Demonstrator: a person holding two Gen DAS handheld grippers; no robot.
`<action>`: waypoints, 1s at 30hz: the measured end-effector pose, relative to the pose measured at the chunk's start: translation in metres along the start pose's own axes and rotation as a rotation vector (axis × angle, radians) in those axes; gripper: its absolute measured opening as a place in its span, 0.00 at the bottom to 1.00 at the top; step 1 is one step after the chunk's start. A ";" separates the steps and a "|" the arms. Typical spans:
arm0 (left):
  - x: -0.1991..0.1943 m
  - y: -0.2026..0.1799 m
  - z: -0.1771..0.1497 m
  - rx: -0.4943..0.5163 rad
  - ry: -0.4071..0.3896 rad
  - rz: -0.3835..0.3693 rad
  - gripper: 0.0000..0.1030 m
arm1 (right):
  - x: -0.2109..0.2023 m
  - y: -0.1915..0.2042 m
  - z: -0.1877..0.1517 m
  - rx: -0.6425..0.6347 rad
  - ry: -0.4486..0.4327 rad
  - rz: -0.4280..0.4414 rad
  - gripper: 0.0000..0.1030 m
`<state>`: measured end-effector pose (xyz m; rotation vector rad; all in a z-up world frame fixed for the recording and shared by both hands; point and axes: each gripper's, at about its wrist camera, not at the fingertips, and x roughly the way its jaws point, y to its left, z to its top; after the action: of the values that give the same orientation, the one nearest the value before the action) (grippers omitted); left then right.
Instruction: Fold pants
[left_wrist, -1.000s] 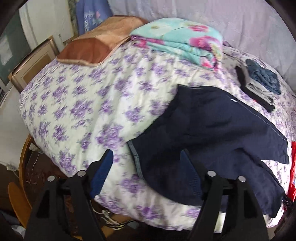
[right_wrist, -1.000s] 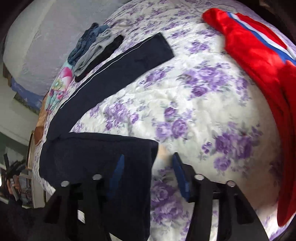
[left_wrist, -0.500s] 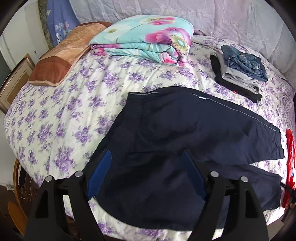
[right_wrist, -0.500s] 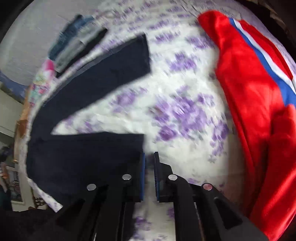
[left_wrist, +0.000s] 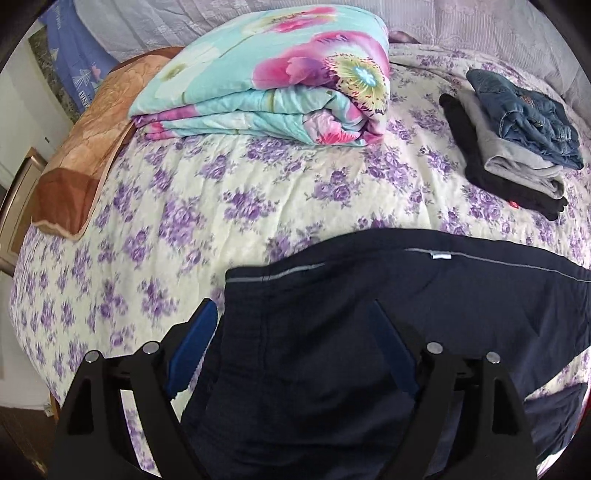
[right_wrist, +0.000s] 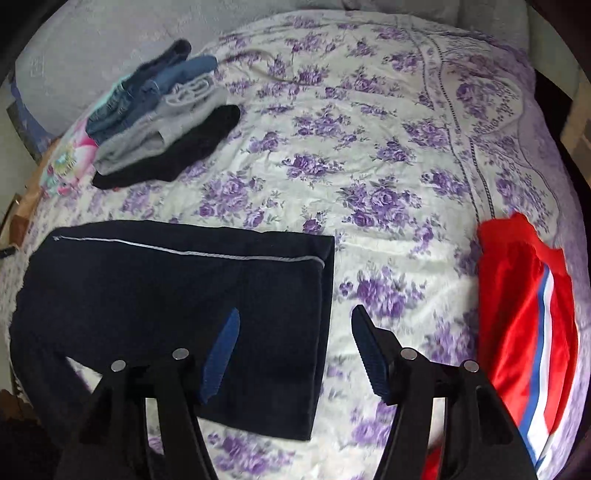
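Dark navy pants (left_wrist: 369, 332) lie flat on the flowered bedspread, waistband with a pale stitched line toward the left. My left gripper (left_wrist: 291, 325) is open, hovering over the waist end, with nothing between its fingers. In the right wrist view the pants (right_wrist: 166, 288) lie with one leg laid over the other, hem edge at the right. My right gripper (right_wrist: 293, 332) is open and empty above the hem edge, its left finger over the cloth, its right finger over the bedspread.
A stack of folded clothes (left_wrist: 517, 136) lies at the far right of the bed and also shows in the right wrist view (right_wrist: 159, 118). A folded floral quilt (left_wrist: 277, 77) and a brown pillow (left_wrist: 85, 147) lie at the back. A red garment (right_wrist: 528, 332) lies to the right.
My right gripper closed on the leg hem, carried it over onto the other leg and has opened. My left gripper moved forward over the waist and stayed open.
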<state>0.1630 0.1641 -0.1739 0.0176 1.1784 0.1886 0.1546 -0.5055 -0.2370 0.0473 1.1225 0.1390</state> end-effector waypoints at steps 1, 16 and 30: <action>0.002 -0.001 0.002 0.011 -0.001 -0.005 0.79 | 0.010 -0.002 0.005 -0.004 0.019 0.001 0.61; 0.066 0.033 0.042 -0.125 0.125 -0.251 0.85 | 0.037 -0.010 0.040 0.018 0.115 0.258 0.10; 0.110 0.007 0.051 0.341 0.337 -0.362 0.85 | 0.038 -0.010 0.044 0.057 0.178 0.169 0.10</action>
<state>0.2491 0.1920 -0.2541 0.0732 1.5157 -0.3425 0.2112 -0.5084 -0.2531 0.1837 1.3003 0.2659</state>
